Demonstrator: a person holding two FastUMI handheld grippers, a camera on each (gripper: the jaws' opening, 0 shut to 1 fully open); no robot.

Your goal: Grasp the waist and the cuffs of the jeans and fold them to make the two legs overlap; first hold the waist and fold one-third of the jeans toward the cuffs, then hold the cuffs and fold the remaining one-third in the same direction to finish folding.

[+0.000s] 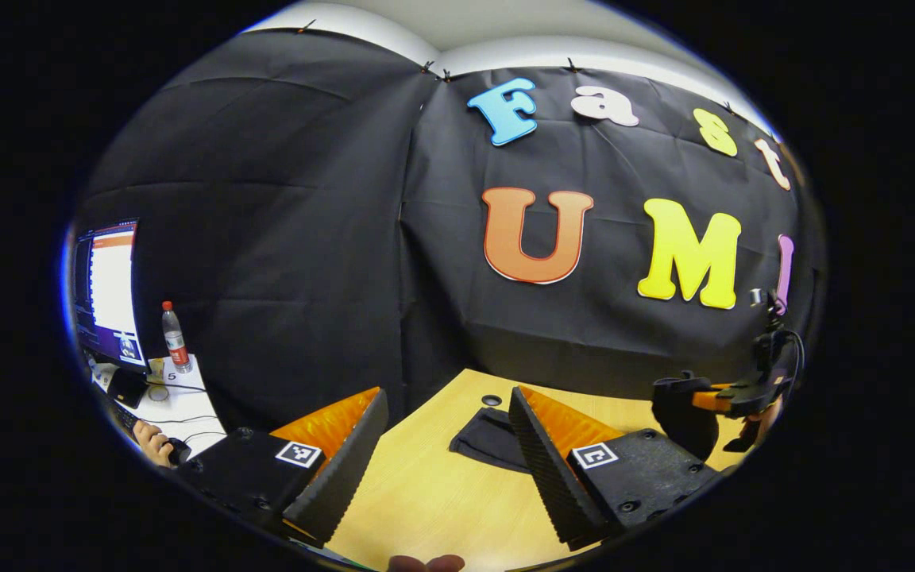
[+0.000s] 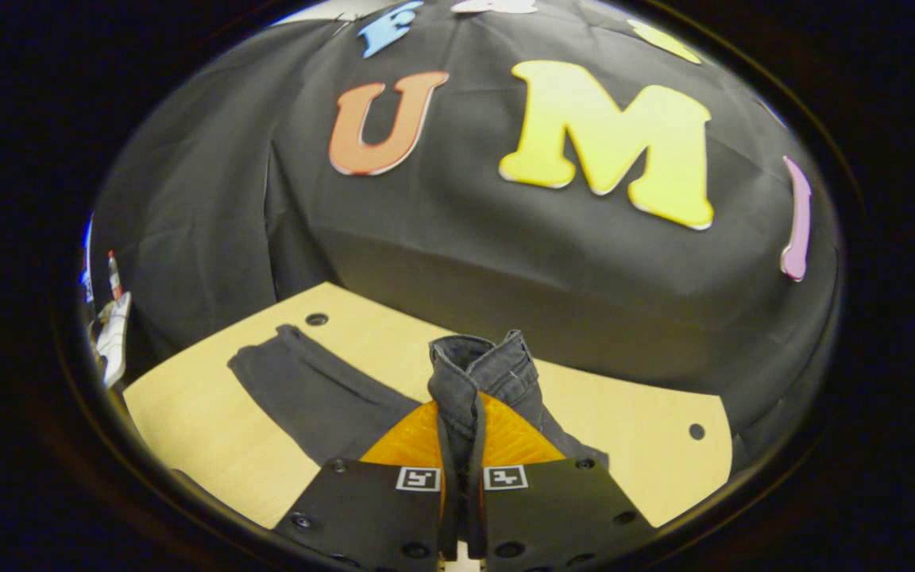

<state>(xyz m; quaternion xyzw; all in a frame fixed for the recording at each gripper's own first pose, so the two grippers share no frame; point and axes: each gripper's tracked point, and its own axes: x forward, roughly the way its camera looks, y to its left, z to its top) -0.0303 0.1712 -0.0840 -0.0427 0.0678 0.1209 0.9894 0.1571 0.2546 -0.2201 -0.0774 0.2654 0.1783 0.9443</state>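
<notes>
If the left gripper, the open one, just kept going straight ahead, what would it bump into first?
Probably the wooden table: the left gripper stands open above bare tabletop, angled down. The dark jeans lie a little farther on, just beside the line. Depth is hard to judge here.

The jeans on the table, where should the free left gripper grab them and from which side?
Likely the cuff end of the jeans, lying flat near the table hole. Come from above with the open left gripper, pinching the hem edge. The right gripper holds a bunched-up part.
</notes>
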